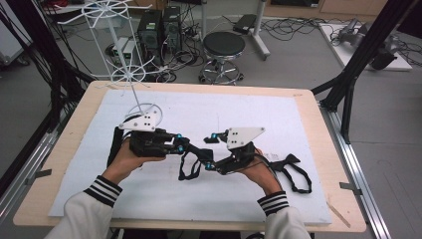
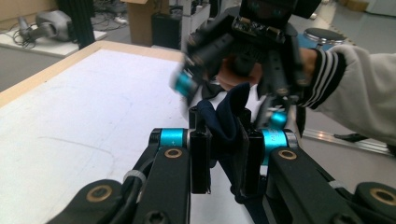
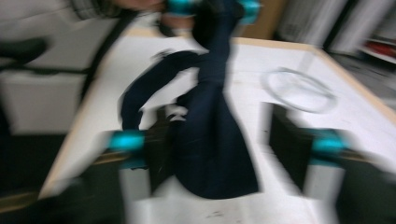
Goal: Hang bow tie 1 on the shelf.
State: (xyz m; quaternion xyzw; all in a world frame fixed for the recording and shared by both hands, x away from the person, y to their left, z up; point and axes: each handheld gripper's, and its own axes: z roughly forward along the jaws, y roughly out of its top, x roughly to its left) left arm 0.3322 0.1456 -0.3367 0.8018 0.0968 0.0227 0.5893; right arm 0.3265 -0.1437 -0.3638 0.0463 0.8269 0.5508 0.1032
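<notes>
A dark navy strappy garment [image 1: 191,168] lies on the white sheet [image 1: 249,112], its straps trailing right past the person's right hand. My left gripper [image 1: 185,143] points right and is shut on a fold of the garment [image 2: 224,121], which is pinched between its pads [image 2: 201,158]. Facing it, my right gripper [image 1: 210,151] points left with its jaws wide apart. In the blurred right gripper view the garment [image 3: 210,140] hangs between the right gripper's [image 3: 219,154] open jaws, close to the left one, and runs up to the left gripper [image 3: 210,7].
A white wire rack [image 1: 119,50] stands at the table's back left, its round base [image 1: 144,109] just behind my left gripper. The wooden table edge [image 1: 318,149] runs along the right. A stool [image 1: 224,47] and cables sit on the floor beyond.
</notes>
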